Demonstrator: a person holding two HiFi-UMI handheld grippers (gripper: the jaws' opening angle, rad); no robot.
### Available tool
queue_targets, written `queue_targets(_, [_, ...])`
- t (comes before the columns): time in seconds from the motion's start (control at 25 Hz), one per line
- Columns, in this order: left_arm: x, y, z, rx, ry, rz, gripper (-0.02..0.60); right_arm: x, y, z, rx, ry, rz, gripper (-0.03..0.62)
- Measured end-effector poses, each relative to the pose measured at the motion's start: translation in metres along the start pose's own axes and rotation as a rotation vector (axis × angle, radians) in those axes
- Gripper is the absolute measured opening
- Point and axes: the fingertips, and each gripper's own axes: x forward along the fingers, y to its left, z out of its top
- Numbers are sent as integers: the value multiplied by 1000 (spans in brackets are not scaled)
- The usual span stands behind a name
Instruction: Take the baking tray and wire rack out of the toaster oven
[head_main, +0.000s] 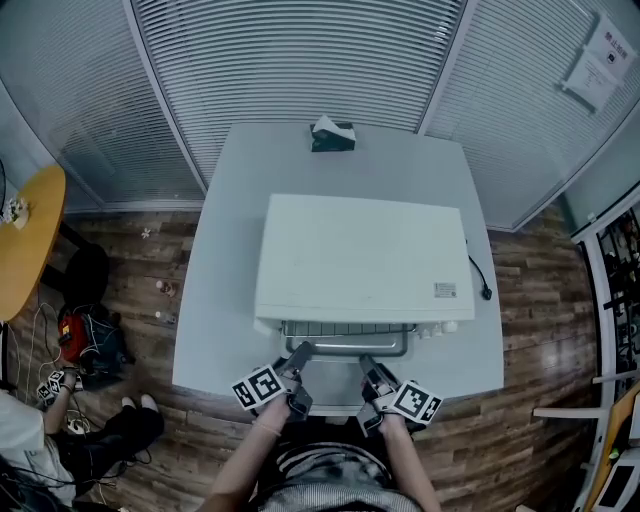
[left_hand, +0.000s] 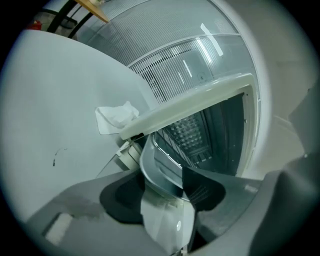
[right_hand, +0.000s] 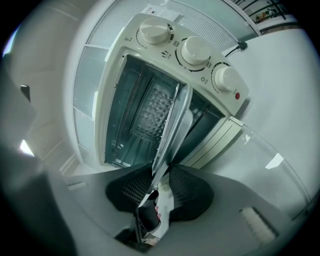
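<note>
Sticker (head_main: 445, 290) on the toaster oven (head_main: 360, 255) and the wall notice (head_main: 603, 62): print too small to read. Tray (head_main: 345, 346) sticks partway out of the oven mouth. My right gripper (right_hand: 161, 187) pinches its rim. My left gripper (left_hand: 163, 193) gapes around the rim without pressing. Knobs (right_hand: 196, 50) show clearly only in the right gripper view.

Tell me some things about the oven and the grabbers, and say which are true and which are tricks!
The toaster oven is white. True.
The right gripper is pinching the baking tray. True.
The baking tray lies fully out on the table. False: it is partly inside the oven.
The oven has five knobs. False: it has three knobs.
The left gripper is shut tight. False: its jaws stand apart round the tray's edge.
</note>
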Motion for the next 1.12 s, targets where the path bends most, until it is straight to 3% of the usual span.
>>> queue_targets(0.04, [0, 0, 0, -15, -3, -9, 207, 0, 0, -1, -11, 4, -2, 110])
queue_targets(0.16, [0, 0, 0, -41, -10, -17, 193, -4, -3, 4, -88, -18, -40, 121])
queue_targets(0.24, [1, 0, 0, -39, -11, -14, 189, -11, -10, 20, -135, -75, -79, 246])
queue_targets(0.28, [1, 0, 0, -36, -10, -12, 189, -15, -15, 30, -142, -108, -96, 262])
queue_targets(0.4, [1, 0, 0, -40, -11, -12, 187, -28, -32, 62, -136, -187, -151, 247])
queue_targets(0.52, [-1, -2, 0, -46, -7, -15, 186, -30, -36, 76, -144, -183, -153, 222])
queue_targets(0.6, [-2, -3, 0, -48, -3, -16, 186, -28, -30, 75, -147, -172, -130, 126])
queue_targets(1.12, [-31, -9, -15, -83, 8, -42, 184, -55, -13, 58, -74, -199, -148, 112])
